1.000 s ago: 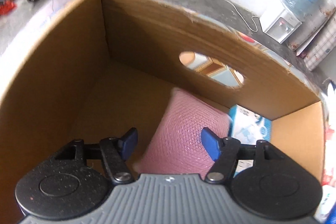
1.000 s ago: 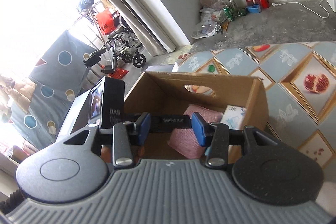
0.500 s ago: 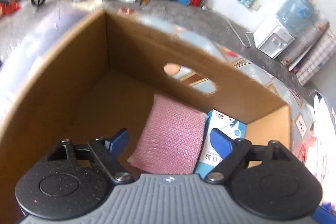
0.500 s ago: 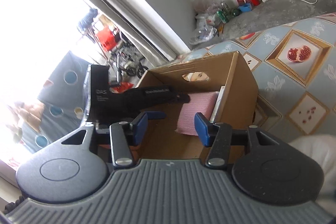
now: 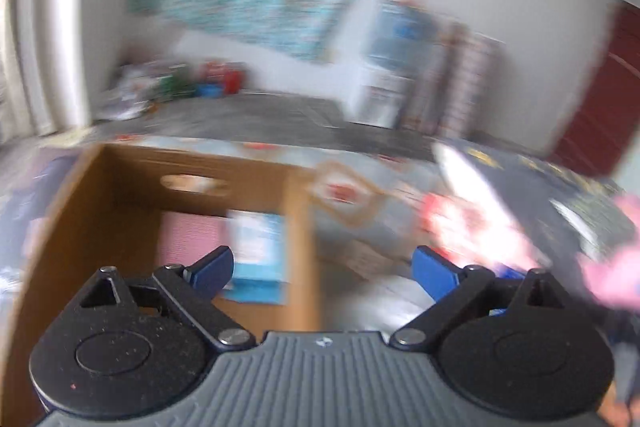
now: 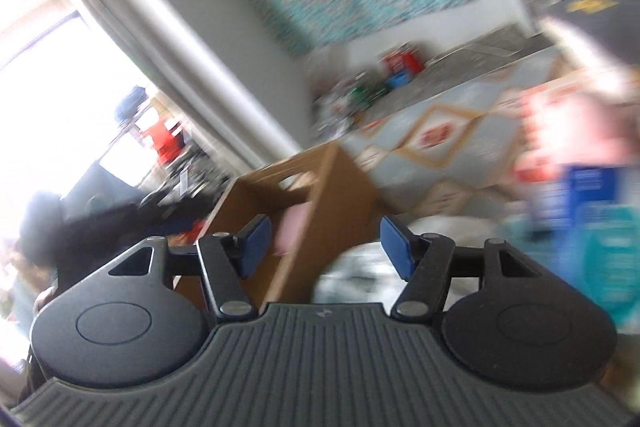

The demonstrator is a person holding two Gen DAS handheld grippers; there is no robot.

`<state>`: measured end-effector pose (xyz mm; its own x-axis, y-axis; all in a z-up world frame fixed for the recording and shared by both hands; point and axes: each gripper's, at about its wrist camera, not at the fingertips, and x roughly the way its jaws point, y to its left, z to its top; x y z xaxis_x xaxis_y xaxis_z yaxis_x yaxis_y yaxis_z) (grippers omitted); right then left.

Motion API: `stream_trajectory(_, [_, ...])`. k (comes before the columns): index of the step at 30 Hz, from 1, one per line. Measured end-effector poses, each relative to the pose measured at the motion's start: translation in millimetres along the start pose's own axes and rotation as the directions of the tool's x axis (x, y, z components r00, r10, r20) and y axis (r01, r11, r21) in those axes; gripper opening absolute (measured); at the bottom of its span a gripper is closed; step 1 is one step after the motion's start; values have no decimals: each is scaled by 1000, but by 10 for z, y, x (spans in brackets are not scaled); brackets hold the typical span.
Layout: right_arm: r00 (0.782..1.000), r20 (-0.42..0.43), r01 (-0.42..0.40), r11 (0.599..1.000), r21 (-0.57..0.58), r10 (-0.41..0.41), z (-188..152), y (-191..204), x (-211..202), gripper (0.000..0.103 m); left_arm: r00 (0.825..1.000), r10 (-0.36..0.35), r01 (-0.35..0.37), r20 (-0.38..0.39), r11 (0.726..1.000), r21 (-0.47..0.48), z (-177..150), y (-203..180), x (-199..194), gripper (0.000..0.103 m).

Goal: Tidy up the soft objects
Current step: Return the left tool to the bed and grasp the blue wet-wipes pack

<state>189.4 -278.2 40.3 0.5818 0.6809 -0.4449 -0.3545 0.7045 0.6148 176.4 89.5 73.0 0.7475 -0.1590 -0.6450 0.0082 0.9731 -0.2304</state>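
Note:
A brown cardboard box [image 5: 100, 195] stands on a patterned cloth, blurred by motion. Inside it a pink padded pouch [image 5: 188, 239] leans beside a light blue packet [image 5: 258, 251]. My left gripper [image 5: 322, 267] hangs above the box's right wall, jaws opening wide, nothing between them. In the right wrist view the box [image 6: 332, 195] sits lower left with the pink pouch [image 6: 292, 227] showing inside. My right gripper [image 6: 324, 247] is in front of the box's near corner, its jaws opening with nothing held. A blurred pile of pink and blue soft items [image 6: 580, 147] lies to the right.
The patterned cloth [image 5: 360, 195] spreads right of the box. A white bundle [image 6: 360, 267] lies just beyond the right gripper. A dark board [image 5: 560, 195] rests at the right. A water dispenser [image 5: 392, 67] and floor clutter [image 5: 180, 87] stand by the far wall.
Both grippers have pulled back and swung right, away from the box, their jaws widening. The pink pouch, earlier between the left fingers, now stays in the box. The left gripper has risen.

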Motion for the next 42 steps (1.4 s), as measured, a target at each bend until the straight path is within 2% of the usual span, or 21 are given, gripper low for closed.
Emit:
stream_trajectory(2, [998,35,55,998,14,-55,-8,-204,-283,66,998,-67,67,4,996,55,-152,-308,4,97])
stream_trajectory(5, [987,76,141,989,41,-144,5,-562,-608,73,992,-124,120,20,981,153,-366,-790,96,97])
stream_trajectory(9, [971,80,218,970,104,-227,-43,-1110,-831,79,980,-195,198,-37,948,248,-616,-1363,333,97])
stream_trajectory(13, [972,10,228,958,176,-233,-77,-1590,-723,79,970,-229,244,-85,915,322,-820,-1712,628,96])
stream_trajectory(15, [976,-23,219,957,190,-219,-92,-1767,-633,79,969,-217,246,-121,900,360,-865,-1832,825,90])
stream_trajectory(19, [977,-56,212,957,196,-205,-29,-1947,-378,79,965,-191,248,-178,882,402,-948,-2057,1105,88])
stream_trajectory(22, [976,-74,215,957,195,-204,38,-1981,-175,78,964,-139,223,-228,887,403,-945,-2141,1319,87])
stream_trajectory(24, [975,-91,218,955,201,-204,57,-2055,-55,74,956,-137,234,-258,887,398,-930,-2174,1435,77])
stream_trajectory(27, [975,-115,212,953,218,-191,62,-2163,102,63,945,-131,244,-298,891,382,-915,-2204,1582,67])
stream_trajectory(28, [976,-124,206,952,227,-181,53,-2181,141,57,941,-129,246,-311,895,372,-910,-2211,1624,67])
stream_trajectory(31, [981,-123,177,948,266,-149,40,-2236,227,47,923,-176,287,-342,906,310,-898,-2191,1706,59])
stream_trajectory(32, [981,-120,179,948,265,-152,42,-2215,228,44,923,-177,285,-342,912,296,-891,-2188,1702,59])
stream_trajectory(36, [979,-121,192,946,263,-166,51,-2113,192,40,918,-190,289,-349,923,256,-880,-2174,1654,54])
stream_trajectory(40, [978,-109,201,948,249,-178,59,-1954,64,39,907,-219,315,-359,919,236,-889,-2183,1497,54])
stream_trajectory(42, [980,-95,193,950,245,-175,67,-1857,-23,39,908,-225,320,-354,918,235,-893,-2192,1382,54])
